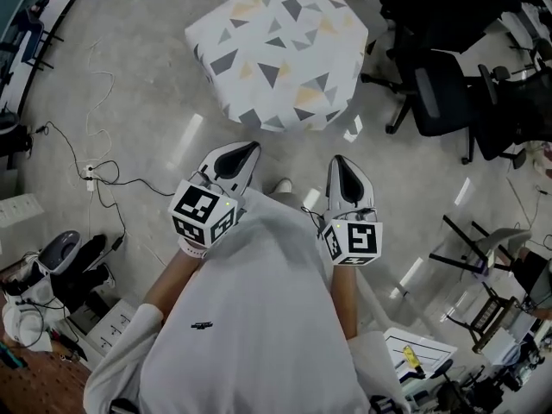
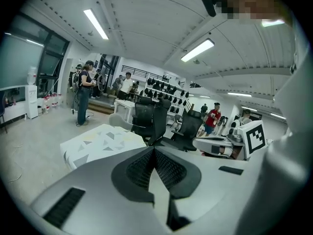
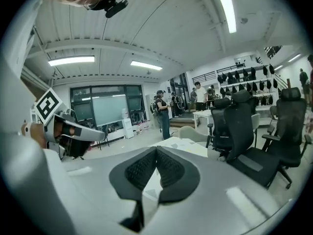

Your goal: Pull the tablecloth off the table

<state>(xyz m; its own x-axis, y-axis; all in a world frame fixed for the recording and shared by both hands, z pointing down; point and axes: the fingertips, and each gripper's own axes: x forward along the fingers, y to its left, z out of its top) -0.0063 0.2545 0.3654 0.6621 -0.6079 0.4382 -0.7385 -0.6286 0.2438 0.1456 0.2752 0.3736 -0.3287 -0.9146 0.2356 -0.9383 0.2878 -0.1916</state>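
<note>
The patterned tablecloth (image 1: 280, 50) fully covers the desk, so no pulling is done yet; the left hand-held gripper (image 1: 244, 151) and the right hand-held gripper (image 1: 341, 164) are clenched on nothing, well apart from the desk.

Floor (image 1: 129, 67): pale grey, speckled, glossy, with short bright streaks of reflected lamps. Black office chairs (image 1: 448, 93) crowd the upper right of the head view. A white socket strip (image 1: 19, 207) lies at the left edge, and a thin black cable (image 1: 129, 182) trails across the floor beside it.

Left gripper view: white ribbed ceiling (image 2: 146, 28) with long strip lights (image 2: 96, 23). Tall dark-framed windows (image 2: 29, 58) at left, a water dispenser (image 2: 32, 99) below them. Standing people (image 2: 84, 92) mid-left. A wall rack of dark hanging items (image 2: 164, 84) at centre.

Right gripper view: a pale glazed partition (image 3: 107, 106) left of centre, more strip lights overhead.
</note>
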